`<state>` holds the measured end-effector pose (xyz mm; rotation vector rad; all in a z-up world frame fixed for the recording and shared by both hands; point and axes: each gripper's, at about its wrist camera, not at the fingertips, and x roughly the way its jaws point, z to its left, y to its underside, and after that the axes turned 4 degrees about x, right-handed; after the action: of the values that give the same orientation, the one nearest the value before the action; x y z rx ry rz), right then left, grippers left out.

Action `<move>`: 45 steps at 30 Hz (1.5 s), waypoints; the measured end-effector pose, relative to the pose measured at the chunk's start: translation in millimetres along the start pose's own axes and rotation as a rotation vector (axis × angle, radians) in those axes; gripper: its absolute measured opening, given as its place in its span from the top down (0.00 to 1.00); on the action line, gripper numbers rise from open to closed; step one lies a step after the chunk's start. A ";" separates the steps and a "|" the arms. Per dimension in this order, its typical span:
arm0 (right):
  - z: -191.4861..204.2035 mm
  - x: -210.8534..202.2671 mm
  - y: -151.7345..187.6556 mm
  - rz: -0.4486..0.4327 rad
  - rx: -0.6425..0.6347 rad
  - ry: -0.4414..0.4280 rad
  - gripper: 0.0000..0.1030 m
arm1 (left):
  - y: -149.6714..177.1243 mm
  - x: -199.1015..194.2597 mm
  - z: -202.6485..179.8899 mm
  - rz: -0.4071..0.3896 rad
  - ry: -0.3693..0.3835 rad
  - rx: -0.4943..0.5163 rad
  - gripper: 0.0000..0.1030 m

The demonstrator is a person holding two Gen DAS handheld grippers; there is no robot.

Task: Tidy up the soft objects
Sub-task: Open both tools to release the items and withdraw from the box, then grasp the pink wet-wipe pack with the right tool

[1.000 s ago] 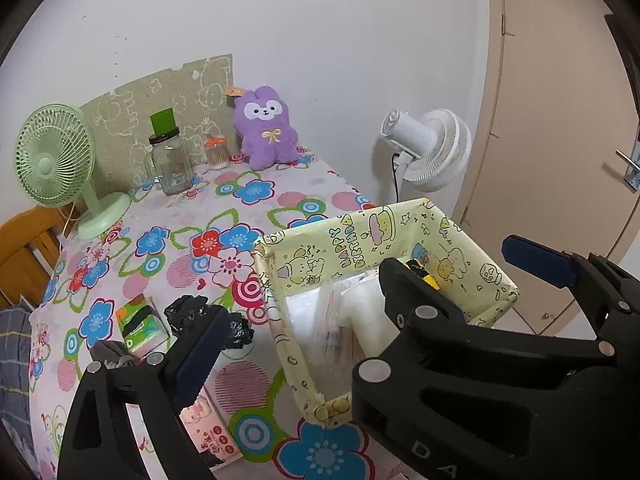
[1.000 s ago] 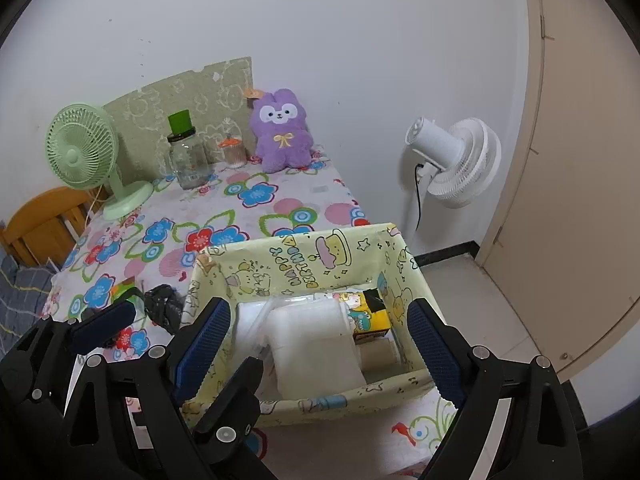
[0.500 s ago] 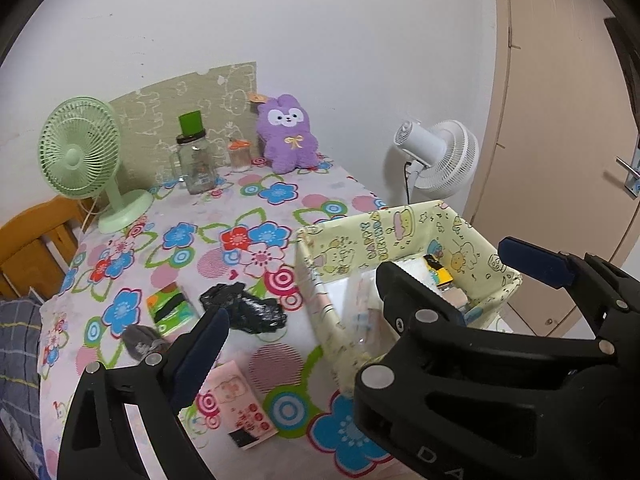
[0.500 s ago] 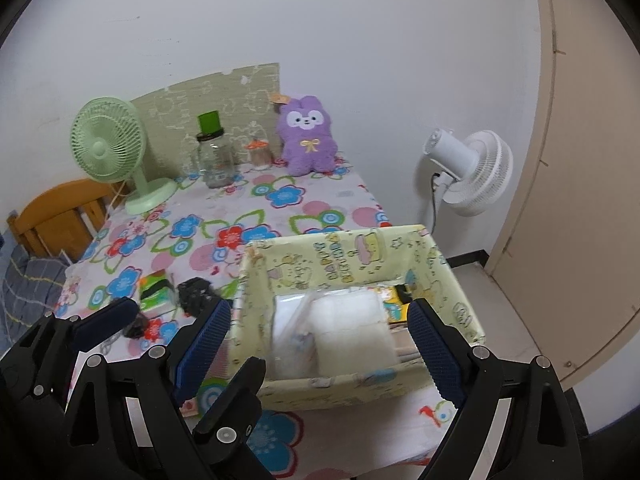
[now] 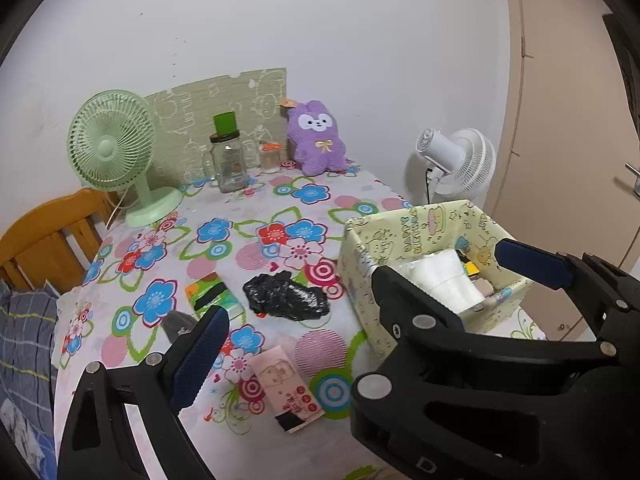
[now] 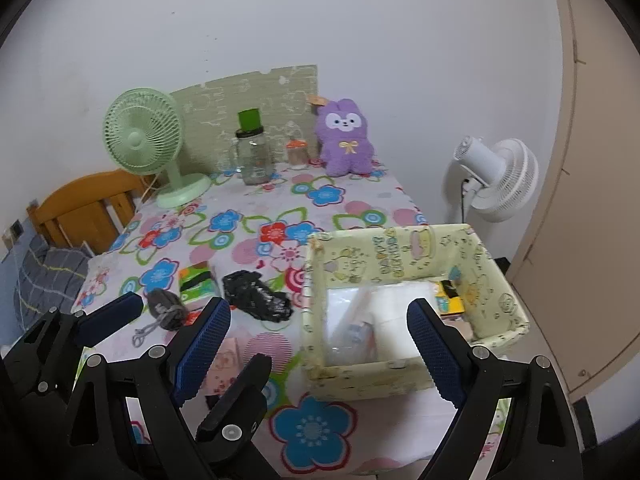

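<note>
Left wrist view: the left gripper (image 5: 364,300) hangs released, empty, above a floral tablecloth (image 5: 224,240); a crinkled glossy black bag (image 5: 286,298) lies just left of the yellow printed box (image 5: 404,236); a flat pink packet (image 5: 290,394) lies nearer. Right wrist view: the right gripper (image 6: 320,340) gapes, empty, over the box (image 6: 384,258); a grey knotted pouch (image 6: 166,308) and black bag (image 6: 256,296) lie left; a fuzzy purple plush (image 6: 346,138) sits far.

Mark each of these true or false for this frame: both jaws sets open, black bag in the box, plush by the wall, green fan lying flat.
1. Both grippers, left and right, are open and hold nothing. True.
2. The black bag lies inside the box. False: it lies on the tablecloth beside the box.
3. The purple plush sits upright at the wall end. True.
4. The green fan lies flat. False: it stands upright.
</note>
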<state>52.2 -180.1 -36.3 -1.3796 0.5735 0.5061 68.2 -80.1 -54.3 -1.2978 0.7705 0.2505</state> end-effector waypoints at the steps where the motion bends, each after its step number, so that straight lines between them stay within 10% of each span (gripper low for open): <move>1: 2.2 0.1 1.3 -0.004 -0.004 -0.004 0.11 | 1.6 -0.1 2.3 -0.002 -0.003 -0.002 0.06; 45: 82.7 98.5 71.4 0.190 -0.123 -0.124 0.22 | 93.5 61.9 85.2 0.174 -0.075 -0.132 0.12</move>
<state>88.3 -88.9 -146.0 -1.4061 0.5823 0.7859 91.4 10.2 -159.9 -1.3381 0.8144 0.4942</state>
